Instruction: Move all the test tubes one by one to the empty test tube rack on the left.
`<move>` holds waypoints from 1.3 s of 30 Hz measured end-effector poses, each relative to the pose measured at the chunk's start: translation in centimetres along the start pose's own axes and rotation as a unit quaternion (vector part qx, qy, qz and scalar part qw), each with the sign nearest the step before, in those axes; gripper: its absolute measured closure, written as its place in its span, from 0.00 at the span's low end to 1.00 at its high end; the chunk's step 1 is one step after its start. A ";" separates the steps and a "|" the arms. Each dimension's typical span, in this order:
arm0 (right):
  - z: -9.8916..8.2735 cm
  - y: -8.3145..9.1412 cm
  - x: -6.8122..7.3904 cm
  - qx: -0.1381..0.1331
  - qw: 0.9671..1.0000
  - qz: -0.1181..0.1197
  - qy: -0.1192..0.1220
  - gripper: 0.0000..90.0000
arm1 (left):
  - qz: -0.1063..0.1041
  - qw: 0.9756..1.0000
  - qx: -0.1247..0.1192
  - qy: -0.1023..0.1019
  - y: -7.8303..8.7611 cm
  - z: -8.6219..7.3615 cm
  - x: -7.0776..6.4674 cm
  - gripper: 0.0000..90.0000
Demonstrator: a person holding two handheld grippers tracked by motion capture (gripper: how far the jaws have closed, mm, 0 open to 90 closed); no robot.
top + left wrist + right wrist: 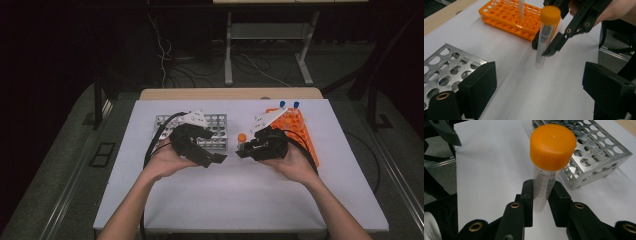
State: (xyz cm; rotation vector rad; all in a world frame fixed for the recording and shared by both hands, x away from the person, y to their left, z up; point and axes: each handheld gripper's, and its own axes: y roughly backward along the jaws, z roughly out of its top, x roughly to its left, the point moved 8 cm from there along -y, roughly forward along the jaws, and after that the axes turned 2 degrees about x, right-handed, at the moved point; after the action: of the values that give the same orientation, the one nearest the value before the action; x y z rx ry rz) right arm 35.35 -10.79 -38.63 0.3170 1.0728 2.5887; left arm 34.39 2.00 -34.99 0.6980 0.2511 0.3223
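A clear tube with an orange cap (242, 137) (546, 37) (546, 180) stands upright above the white mat, between the two racks. My right gripper (241, 151) (543, 192) is shut on its lower part, one pad on each side; the left gripper view shows this right gripper (544, 50) clamping the tube. My left gripper (215, 159) (539, 85) is open in front of the silver metal rack (220, 122) (441, 67) (594, 152), its jaws wide apart and nothing between them. The tube hangs a short way beyond its jaws.
An orange plastic rack (295, 125) (509, 20) sits at the right with two blue-capped tubes (282, 104) at its far end. The white mat (240, 200) covers a wooden table (230, 93). Cables trail from both grippers.
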 end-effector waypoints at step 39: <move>1.3 -2.4 1.8 -0.009 0.999 0.034 0.003 0.74 | -0.031 0.996 0.066 -0.052 -1.8 2.1 -0.2 0.76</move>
State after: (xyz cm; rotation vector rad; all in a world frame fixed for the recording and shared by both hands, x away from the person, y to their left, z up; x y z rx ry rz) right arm 34.62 -7.68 -39.29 0.3483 1.0577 2.6581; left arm 35.28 -0.60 -34.62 0.8328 0.1965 0.2114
